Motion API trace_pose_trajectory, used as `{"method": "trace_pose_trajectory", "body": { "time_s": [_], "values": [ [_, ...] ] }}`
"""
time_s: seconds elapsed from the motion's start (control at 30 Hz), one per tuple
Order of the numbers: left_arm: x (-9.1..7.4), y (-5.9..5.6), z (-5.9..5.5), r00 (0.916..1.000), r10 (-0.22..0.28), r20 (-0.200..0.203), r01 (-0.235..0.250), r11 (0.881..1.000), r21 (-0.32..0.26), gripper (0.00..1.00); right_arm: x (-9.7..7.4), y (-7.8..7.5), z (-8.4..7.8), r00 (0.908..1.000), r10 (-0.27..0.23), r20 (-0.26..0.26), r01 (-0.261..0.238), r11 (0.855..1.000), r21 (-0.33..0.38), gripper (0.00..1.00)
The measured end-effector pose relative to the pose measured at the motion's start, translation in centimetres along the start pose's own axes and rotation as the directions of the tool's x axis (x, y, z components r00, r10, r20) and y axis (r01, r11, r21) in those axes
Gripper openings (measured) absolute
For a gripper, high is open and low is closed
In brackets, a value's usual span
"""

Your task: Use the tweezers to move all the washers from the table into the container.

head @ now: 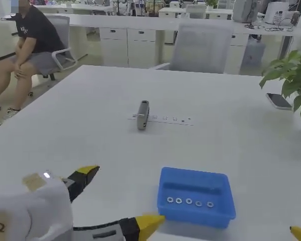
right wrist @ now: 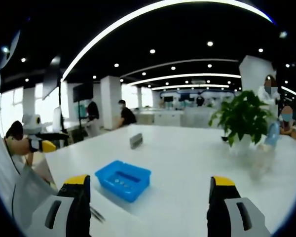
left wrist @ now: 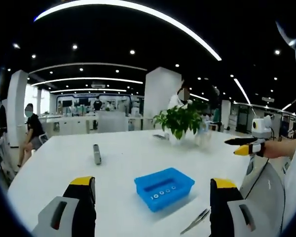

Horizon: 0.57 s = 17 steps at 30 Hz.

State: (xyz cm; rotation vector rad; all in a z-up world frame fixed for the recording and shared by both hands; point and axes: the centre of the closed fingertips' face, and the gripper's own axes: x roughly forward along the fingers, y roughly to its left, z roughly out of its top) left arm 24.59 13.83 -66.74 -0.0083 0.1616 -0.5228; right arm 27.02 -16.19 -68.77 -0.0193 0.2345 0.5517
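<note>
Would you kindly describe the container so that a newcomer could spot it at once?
On the large white table, look toward its near edge. The container is a shallow rectangular tray with a row of small washers inside. It is the one bright blue thing there, unlike the grey block farther back.

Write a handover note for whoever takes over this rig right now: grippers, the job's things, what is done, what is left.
Left gripper: jaws open, holding nothing, just left of the container.
Right gripper: jaws open, holding nothing.
Blue rectangular plastic container: stands on the white table, with five small silver metal washers in a row inside.
Thin metal tweezers: lying on the table near the container, in neither gripper.
Done: five washers are in.
Left: probably only a scan of the table for strays. If you find any, pick up the tweezers to move them.
</note>
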Motion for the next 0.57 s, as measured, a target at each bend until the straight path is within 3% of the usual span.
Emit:
{"method": "trace_pose_trajectory", "body": {
  "time_s": [0.07,0.17,0.27,0.37,0.57],
  "values": [
    [-0.2,-0.1,1.1,0.9981,0.016,0.06,-0.015,1.0,-0.01,0.99,-0.1,0.0,0.3,0.9999,-0.011,0.011,0.011,1.0,-0.005,0.99],
    [-0.5,-0.2,2.5,0.9879,0.03,0.152,-0.024,0.999,-0.041,0.99,-0.1,0.2,0.7,0.9993,-0.02,0.031,0.02,1.0,-0.005,0.99],
    [-0.6,-0.1,3.0,0.979,0.046,0.199,-0.026,0.994,-0.104,0.99,0.0,0.2,0.8,0.9991,-0.02,0.039,0.02,1.0,-0.001,0.99],
    [-0.6,0.0,3.0,0.9737,0.048,0.222,-0.018,0.99,-0.137,0.99,0.1,0.3,0.8,0.999,-0.02,0.041,0.02,1.0,0.002,0.99],
    [-0.7,0.0,2.4,0.9776,0.063,0.201,-0.037,0.991,-0.127,0.99,0.4,1.1,0.8,0.9993,-0.011,0.036,0.011,1.0,0.004,0.99]
  ]
}}
